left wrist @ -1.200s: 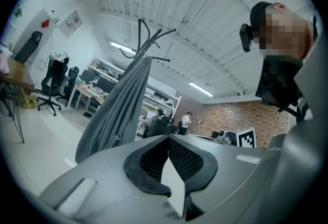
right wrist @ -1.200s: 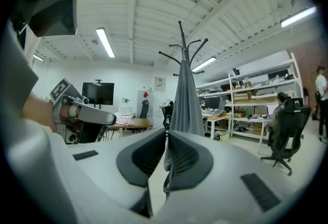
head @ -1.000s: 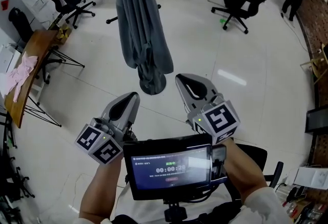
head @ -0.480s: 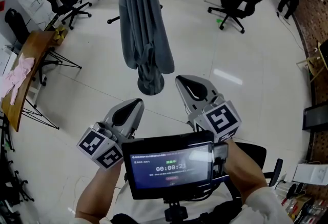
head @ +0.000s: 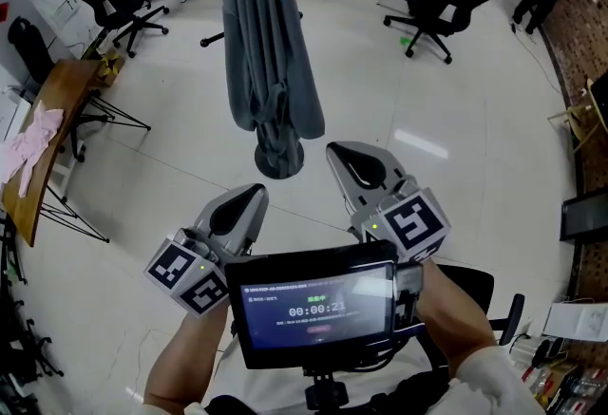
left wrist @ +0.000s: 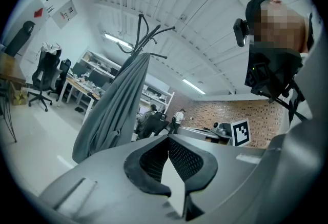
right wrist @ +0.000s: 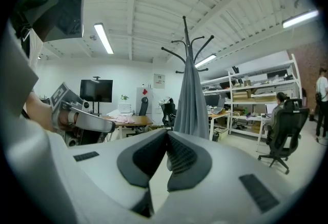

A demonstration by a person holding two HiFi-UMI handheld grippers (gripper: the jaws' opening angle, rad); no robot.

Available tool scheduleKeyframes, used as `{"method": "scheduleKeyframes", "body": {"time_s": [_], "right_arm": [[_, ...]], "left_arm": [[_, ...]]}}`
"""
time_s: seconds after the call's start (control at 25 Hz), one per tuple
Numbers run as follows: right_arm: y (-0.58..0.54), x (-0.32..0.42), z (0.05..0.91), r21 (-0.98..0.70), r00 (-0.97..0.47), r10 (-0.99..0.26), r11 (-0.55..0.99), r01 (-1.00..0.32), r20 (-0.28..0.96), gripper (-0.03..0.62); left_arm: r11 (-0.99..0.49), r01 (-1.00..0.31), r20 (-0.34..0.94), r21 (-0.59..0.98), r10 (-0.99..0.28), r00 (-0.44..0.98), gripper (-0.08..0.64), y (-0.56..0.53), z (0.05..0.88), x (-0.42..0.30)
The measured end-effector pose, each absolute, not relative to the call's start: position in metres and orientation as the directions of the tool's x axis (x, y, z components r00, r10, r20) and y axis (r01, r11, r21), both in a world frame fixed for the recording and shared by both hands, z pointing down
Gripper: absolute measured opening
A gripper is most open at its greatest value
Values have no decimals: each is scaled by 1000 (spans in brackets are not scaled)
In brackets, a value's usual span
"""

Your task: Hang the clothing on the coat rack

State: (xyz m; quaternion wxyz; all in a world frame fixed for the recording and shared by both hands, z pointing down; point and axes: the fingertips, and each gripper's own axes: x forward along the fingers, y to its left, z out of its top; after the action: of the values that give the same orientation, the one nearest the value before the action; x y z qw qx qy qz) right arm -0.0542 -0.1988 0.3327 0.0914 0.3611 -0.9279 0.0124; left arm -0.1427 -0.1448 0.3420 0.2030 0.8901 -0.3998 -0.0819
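You are holding the left gripper (head: 249, 197) and right gripper (head: 344, 153) with fingers clenched and empty. The long grey fabric garment (head: 269, 52) is hanging at 12 o'clock on the black branching coat rack (right wrist: 186, 38). Bumping it could be dislodging its loose drape.

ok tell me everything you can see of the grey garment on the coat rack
The grey garment is soft, matte cloth hanging from the black coat rack, below its curved hooks. It falls in long vertical folds round the pole, widening downward, with a bunched lower end. Nothing but the rack visibly touches it.
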Motion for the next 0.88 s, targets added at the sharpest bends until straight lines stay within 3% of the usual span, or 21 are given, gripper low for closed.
{"method": "scheduleKeyframes", "body": {"time_s": [0.88], "right_arm": [[-198, -52, 343, 18, -719, -663, 737, -675, 209, 2]], "left_arm": [[-603, -663, 19, 444, -733, 680, 2, -143, 347, -135]]}}
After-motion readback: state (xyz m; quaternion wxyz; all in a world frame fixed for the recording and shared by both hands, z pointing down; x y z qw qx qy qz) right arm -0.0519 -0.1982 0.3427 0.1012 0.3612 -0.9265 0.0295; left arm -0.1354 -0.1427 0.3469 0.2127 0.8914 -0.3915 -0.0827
